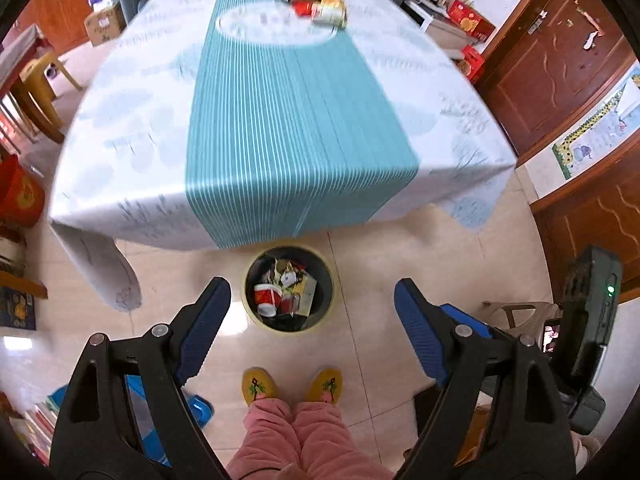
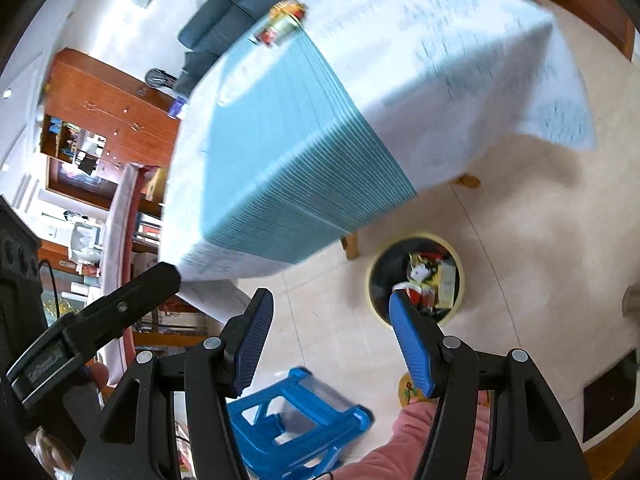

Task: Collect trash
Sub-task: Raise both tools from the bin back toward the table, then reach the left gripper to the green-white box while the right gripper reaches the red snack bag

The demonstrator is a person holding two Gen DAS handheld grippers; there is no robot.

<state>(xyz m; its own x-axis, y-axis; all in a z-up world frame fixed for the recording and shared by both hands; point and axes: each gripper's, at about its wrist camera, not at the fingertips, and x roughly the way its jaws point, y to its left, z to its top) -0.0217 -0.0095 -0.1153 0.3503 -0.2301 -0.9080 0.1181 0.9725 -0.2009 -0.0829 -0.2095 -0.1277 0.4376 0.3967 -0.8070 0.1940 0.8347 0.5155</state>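
A round bin (image 1: 289, 293) with a cream rim stands on the tiled floor in front of the table; a red-and-white cup and wrappers lie inside it. The bin (image 2: 416, 280) shows in the right wrist view too. My left gripper (image 1: 312, 294) hangs open high above the bin, nothing between its blue pads. My right gripper (image 2: 330, 308) is open as well and holds nothing. Its right finger (image 2: 410, 344) overlaps the bin's edge. A pile of cans and wrappers (image 1: 320, 2) lies at the far end of the table (image 1: 400, 92). The same pile (image 2: 282, 24) appears blurred.
The table wears a white cloth with a teal striped runner (image 1: 280, 128). A person's pink trouser legs and yellow slippers (image 1: 292, 388) stand below me. A blue plastic stool (image 2: 296, 420) lies on the floor. Wooden doors (image 1: 560, 60) and boxes line the right side.
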